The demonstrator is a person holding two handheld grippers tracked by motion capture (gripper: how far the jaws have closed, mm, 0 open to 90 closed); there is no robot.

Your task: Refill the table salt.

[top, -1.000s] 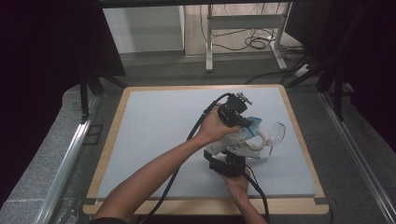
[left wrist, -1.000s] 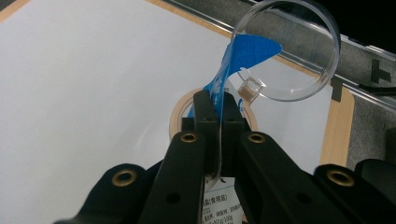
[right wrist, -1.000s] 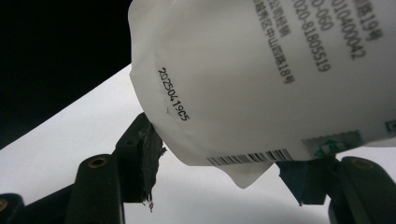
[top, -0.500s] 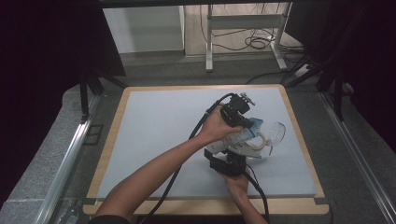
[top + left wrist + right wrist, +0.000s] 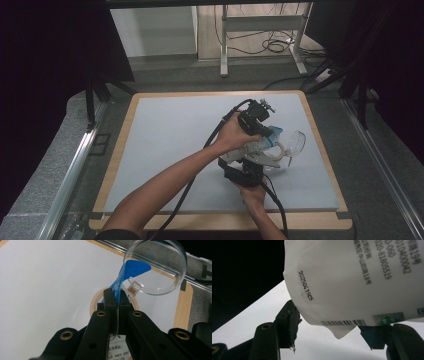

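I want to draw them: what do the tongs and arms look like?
Both tongs, left and right, are black, with chunky bodies and brass-ringed screw holes on their flat black jaws. A black cable trails from each. The person's forearms are bare, without sleeves.

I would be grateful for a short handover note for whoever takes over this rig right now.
Left gripper: shut on the blue top edge of the white bag.
Right gripper: jaws on either side of the bag's lower end, apparently gripping.
The bag is held over the clear glass jar, whose hinged lid is open.
Done: jar open, bag raised.
Left: apparently emptying the bag into the jar.
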